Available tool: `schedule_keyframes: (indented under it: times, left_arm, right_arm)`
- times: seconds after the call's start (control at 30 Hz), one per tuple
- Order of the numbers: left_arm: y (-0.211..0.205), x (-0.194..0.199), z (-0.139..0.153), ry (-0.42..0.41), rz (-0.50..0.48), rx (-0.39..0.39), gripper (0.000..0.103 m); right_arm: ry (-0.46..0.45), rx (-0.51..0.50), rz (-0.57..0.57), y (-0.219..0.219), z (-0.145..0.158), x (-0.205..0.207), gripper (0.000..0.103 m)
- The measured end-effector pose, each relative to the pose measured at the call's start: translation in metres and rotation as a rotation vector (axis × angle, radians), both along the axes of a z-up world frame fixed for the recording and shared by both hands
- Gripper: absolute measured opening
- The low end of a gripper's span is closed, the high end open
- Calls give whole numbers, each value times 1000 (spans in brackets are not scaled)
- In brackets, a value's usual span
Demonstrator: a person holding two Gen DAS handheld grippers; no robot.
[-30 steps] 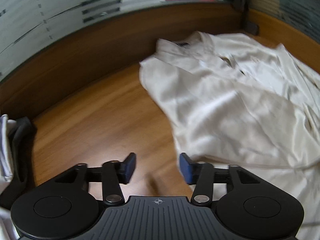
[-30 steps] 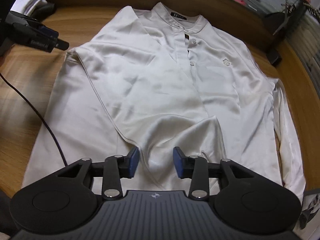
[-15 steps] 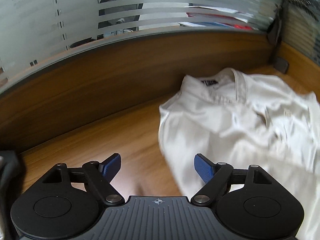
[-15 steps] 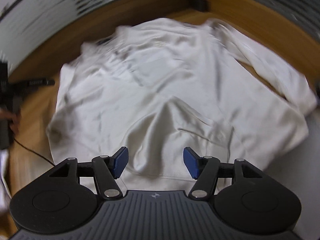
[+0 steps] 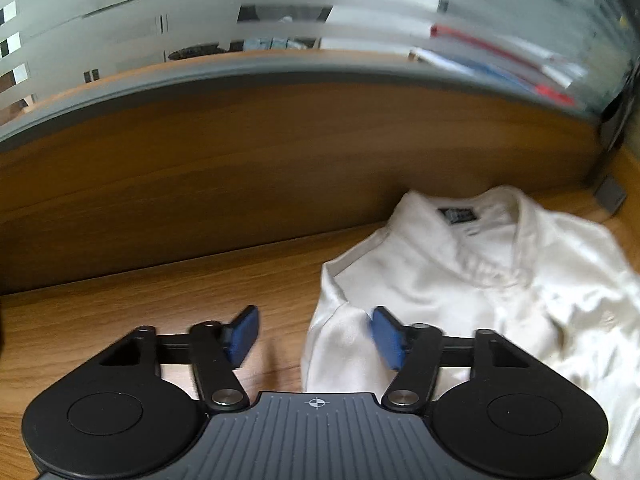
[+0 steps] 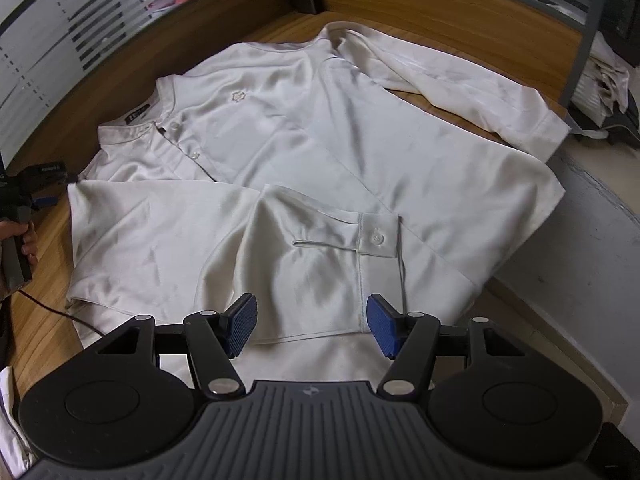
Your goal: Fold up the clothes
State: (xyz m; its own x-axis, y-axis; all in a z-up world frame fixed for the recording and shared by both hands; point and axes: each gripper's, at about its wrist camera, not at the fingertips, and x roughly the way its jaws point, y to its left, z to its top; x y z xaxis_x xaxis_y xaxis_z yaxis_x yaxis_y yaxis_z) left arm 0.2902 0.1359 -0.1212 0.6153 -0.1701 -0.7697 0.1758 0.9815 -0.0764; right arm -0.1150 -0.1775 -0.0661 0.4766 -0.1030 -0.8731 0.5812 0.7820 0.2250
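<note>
A cream long-sleeved shirt (image 6: 320,152) lies face up on the wooden desk (image 5: 140,304), with one sleeve folded across its front and the cuff (image 6: 378,238) near the middle. My right gripper (image 6: 312,322) is open and empty, hovering over the shirt's lower part. In the left wrist view the shirt (image 5: 460,280) shows its collar and shoulder. My left gripper (image 5: 314,338) is open and empty at the shoulder edge, its right pad over fabric. The left gripper also shows in the right wrist view (image 6: 36,188).
A wooden partition (image 5: 280,152) with frosted glass above runs along the desk's far side. A pile of pale cloth (image 6: 604,80) lies at the right. A black cable (image 6: 52,308) trails over the desk's near left. The desk edge drops off at the right (image 6: 520,292).
Both grippers opened wider. The left one swung up toward the collar and shoulder. The right one moved round to the shirt's side, with the folded sleeve lying released.
</note>
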Motion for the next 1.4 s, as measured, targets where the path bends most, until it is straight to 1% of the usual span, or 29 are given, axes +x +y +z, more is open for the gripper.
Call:
schedule_keyframes:
  times: [0.03, 0.07, 0.1, 0.17, 0.23, 0.33, 0.43, 0.5, 0.63, 0.67, 0.7, 0.73, 0.87, 0.93, 0.97, 1.0, 1.03, 1.07, 1.1, 1.13, 1.17, 1.3, 1.37, 1.4]
  left_arm:
    - [1, 2, -2, 0, -2, 5, 45]
    - [2, 4, -3, 0, -3, 9, 38]
    - [4, 6, -5, -1, -4, 14, 30]
    - [6, 11, -7, -12, -6, 47, 20]
    - [12, 18, -9, -9, 4, 71, 20]
    - [24, 29, -13, 14, 20, 64, 20]
    - [37, 31, -10, 5, 39, 59, 20]
    - [45, 29, -6, 3, 54, 48, 22]
    - [63, 10, 10, 15, 64, -28, 22]
    - [66, 3, 15, 14, 57, -41, 24]
    - [68, -6, 20, 16, 53, -47, 28]
    - [71, -15, 24, 18, 51, -51, 29]
    - [78, -59, 39, 59, 46, -56, 31]
    - [80, -82, 44, 87, 47, -62, 35]
    - [80, -95, 46, 105, 49, -69, 41]
    - [80, -107, 48, 120, 53, -70, 46]
    - [79, -119, 50, 132, 59, -64, 47]
    - [79, -132, 51, 142, 64, -56, 48]
    - [76, -144, 51, 151, 68, -48, 49]
    - [74, -156, 52, 159, 79, -45, 50]
    - [73, -166, 52, 166, 93, -42, 52]
    - [63, -204, 56, 191, 133, -40, 54]
    - [56, -220, 58, 192, 146, -29, 55]
    - [52, -228, 59, 195, 155, -29, 58]
  right_arm:
    - [3, 0, -3, 0, 0, 0, 67]
    - [6, -2, -4, 1, 0, 0, 67]
    - [10, -7, -2, 2, 0, 0, 67]
    - [18, -18, 1, 3, 0, 1, 67]
    - [23, -33, 4, 3, 1, 1, 67]
    - [24, -60, 0, -2, -1, 1, 67]
    - [37, -93, 1, -8, -6, 2, 67]
    - [48, -108, 3, -14, -13, 3, 67]
    - [59, -112, 18, -30, -34, 11, 65]
    - [64, -112, 24, -34, -39, 14, 64]
    - [69, -113, 34, -38, -46, 18, 60]
    - [73, -113, 42, -41, -51, 22, 57]
    - [70, -106, 66, -54, -67, 37, 54]
    - [79, -105, 85, -58, -74, 45, 54]
    - [80, -112, 106, -58, -76, 48, 52]
    - [81, -124, 133, -56, -77, 52, 49]
    - [82, -137, 161, -55, -78, 55, 45]
    - [83, -152, 190, -53, -79, 57, 43]
    - [84, -168, 222, -50, -78, 59, 35]
    - [82, -177, 248, -49, -78, 61, 21]
    - [75, -175, 267, -49, -76, 61, 18]
    - [22, -176, 291, -54, -54, 51, 13]
    - [2, -187, 295, -58, -42, 44, 13]
    - [4, -190, 295, -62, -38, 40, 13]
